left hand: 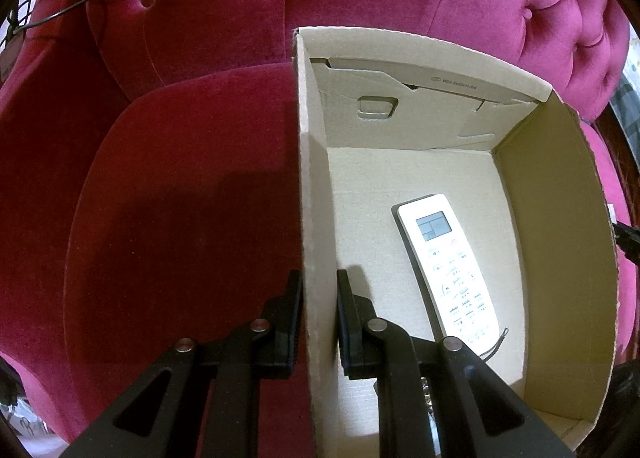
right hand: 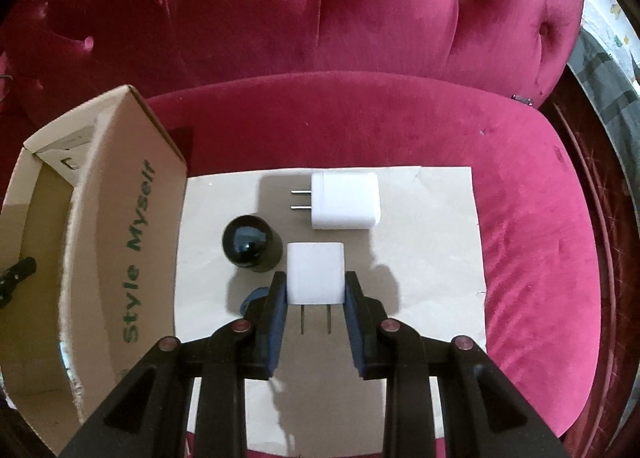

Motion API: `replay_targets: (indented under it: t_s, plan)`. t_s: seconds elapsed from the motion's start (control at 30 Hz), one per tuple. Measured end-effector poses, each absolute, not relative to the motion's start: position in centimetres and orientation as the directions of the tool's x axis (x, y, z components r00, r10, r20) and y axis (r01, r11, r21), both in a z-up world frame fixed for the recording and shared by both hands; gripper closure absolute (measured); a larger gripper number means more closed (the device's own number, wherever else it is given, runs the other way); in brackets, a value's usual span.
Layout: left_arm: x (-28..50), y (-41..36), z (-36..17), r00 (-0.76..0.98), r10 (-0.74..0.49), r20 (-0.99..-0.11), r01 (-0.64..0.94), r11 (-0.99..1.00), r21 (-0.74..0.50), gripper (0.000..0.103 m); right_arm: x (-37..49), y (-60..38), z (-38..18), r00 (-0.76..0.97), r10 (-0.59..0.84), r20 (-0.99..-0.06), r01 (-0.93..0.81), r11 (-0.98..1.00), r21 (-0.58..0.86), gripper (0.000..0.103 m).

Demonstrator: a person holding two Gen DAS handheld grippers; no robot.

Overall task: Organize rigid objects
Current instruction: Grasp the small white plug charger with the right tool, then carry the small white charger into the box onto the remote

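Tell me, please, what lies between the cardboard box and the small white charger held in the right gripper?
In the right wrist view, a glossy black ball sits on the paper sheet between them.

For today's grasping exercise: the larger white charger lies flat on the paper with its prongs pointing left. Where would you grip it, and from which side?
Come from above the larger white charger and close the jaws on its flat near and far sides, clear of the prongs; those faces look parallel.
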State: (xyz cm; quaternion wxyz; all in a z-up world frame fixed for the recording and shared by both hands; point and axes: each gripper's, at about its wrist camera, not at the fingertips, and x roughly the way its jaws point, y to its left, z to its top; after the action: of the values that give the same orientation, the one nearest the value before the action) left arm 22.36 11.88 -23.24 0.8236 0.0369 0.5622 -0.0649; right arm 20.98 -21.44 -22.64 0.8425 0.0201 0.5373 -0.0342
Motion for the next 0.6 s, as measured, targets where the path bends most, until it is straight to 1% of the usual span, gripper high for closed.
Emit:
replay_targets:
  t_s: [0.27, 0.6]
  plan:
    - [22.3, 11.8, -23.2, 0.361, -0.064, -0.931, 0.146, 0.989, -0.011, 0.087, 19.5, -20.2, -20.3, 0.437, -0.041, -0.899, 0.075, 0.997, -0.009, 0.074]
    - [22.4, 11.9, -23.3, 0.358, -0.064, -0.931, 0.141, 0.990, -0.014, 0.087, 17.5, -17.5, -16.8, 0.455, -0.035, -0.890, 0.026, 0.999, -0.027, 0.075]
